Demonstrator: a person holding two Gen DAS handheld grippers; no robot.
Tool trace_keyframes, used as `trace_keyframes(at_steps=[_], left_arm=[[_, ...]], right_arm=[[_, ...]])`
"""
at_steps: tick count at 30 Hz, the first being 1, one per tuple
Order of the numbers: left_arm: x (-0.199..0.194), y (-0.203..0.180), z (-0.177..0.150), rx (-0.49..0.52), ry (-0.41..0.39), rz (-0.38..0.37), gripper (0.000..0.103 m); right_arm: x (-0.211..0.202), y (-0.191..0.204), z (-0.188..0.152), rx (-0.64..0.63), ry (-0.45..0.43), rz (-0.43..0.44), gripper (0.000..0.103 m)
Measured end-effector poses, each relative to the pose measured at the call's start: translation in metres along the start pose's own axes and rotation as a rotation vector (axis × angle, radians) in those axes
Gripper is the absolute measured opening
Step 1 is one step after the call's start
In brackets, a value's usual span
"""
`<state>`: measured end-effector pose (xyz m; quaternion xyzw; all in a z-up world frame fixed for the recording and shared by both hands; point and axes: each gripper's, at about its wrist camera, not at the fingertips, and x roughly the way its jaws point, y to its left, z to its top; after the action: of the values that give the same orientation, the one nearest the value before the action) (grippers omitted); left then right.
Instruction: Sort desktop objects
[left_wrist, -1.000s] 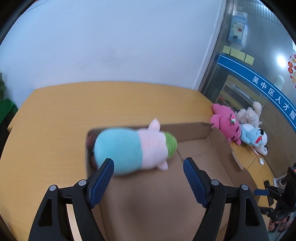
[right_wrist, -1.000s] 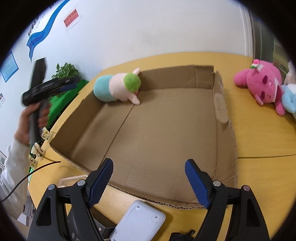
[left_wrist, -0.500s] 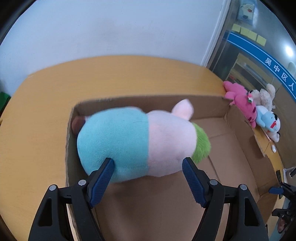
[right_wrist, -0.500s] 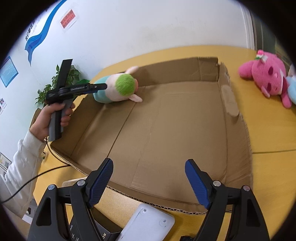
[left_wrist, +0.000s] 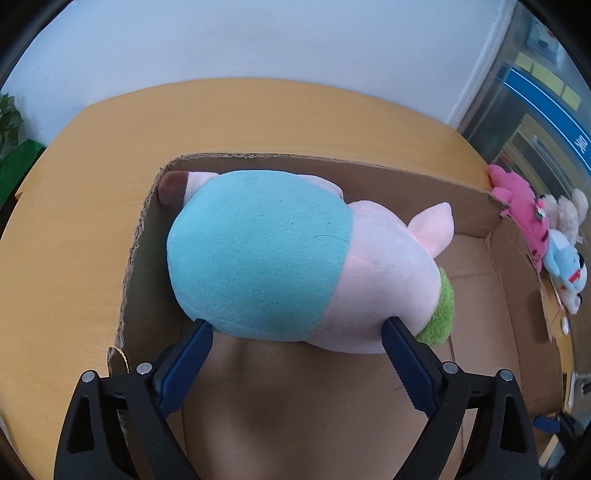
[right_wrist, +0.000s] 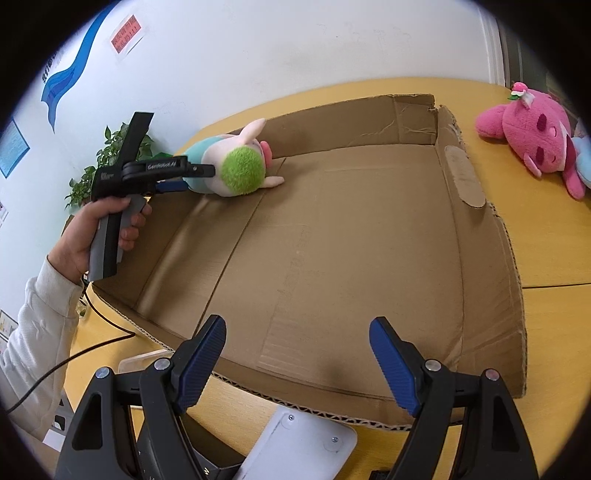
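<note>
Lying on its side in the far left corner of the shallow cardboard box (right_wrist: 332, 236): a plush pig (left_wrist: 288, 258) in teal and pale pink, green tuft turned toward the box's open middle, brown-tipped end tucked against the corner wall. Reaching in over the box's left wall, the left gripper (left_wrist: 297, 328), blue fingers (left_wrist: 192, 347) spread wide and bracketing the plush's near underside, tips just at or under the fabric, contact too close to call, not clamped. Hovering at the near rim of the box, the right gripper (right_wrist: 297, 332), fingers (right_wrist: 391, 365) likewise wide apart with only bare cardboard between them. Gripping the left tool's handle, a hand (right_wrist: 92, 236) in a white sleeve. Sitting on the yellow tabletop (right_wrist: 546, 236) outside the box's right wall, a pink plush (right_wrist: 532, 136) with a light blue plush (left_wrist: 565, 262) touching it. Showing under the right gripper, a white device (right_wrist: 303, 446). Standing behind the tabletop's left end, a green plant (right_wrist: 110, 155).
</note>
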<state>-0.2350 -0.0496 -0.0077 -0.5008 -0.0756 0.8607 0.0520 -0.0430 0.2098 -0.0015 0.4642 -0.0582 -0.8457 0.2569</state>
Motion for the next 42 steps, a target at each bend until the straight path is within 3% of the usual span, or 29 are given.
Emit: trace_keyframes(at_steps=[6, 12, 22, 27, 31, 35, 37, 40, 42], left_arm=[[-0.001, 0.008, 0.000, -0.066, -0.046, 0.002, 0.095], [-0.008, 0.007, -0.012, -0.049, -0.014, 0.018, 0.094], [-0.102, 0.021, -0.077, 0.031, -0.145, 0.011, 0.094], [-0.118, 0.031, -0.116, 0.074, -0.137, 0.053, 0.094], [-0.118, 0.050, -0.143, 0.050, -0.109, 0.041, 0.094], [-0.106, 0.061, -0.158, 0.013, -0.076, 0.059, 0.090], [-0.099, 0.065, -0.162, -0.003, -0.057, 0.052, 0.080], [-0.087, 0.071, -0.168, -0.031, -0.014, 0.021, 0.065], [-0.082, 0.073, -0.172, -0.043, -0.006, -0.012, 0.062]], right_arm=[[-0.002, 0.008, -0.004, -0.026, 0.010, -0.023, 0.080], [-0.001, 0.010, -0.001, -0.044, 0.015, -0.021, 0.080], [-0.008, 0.016, 0.003, -0.062, -0.006, 0.019, 0.080], [0.001, 0.029, 0.017, -0.112, 0.024, 0.023, 0.080], [0.008, 0.059, 0.053, -0.222, 0.023, 0.031, 0.080], [0.041, 0.078, 0.103, -0.252, 0.079, 0.058, 0.080], [0.072, 0.084, 0.121, -0.237, 0.143, 0.077, 0.080], [0.128, 0.093, 0.139, -0.238, 0.236, 0.038, 0.079], [0.161, 0.096, 0.147, -0.238, 0.273, 0.005, 0.074]])
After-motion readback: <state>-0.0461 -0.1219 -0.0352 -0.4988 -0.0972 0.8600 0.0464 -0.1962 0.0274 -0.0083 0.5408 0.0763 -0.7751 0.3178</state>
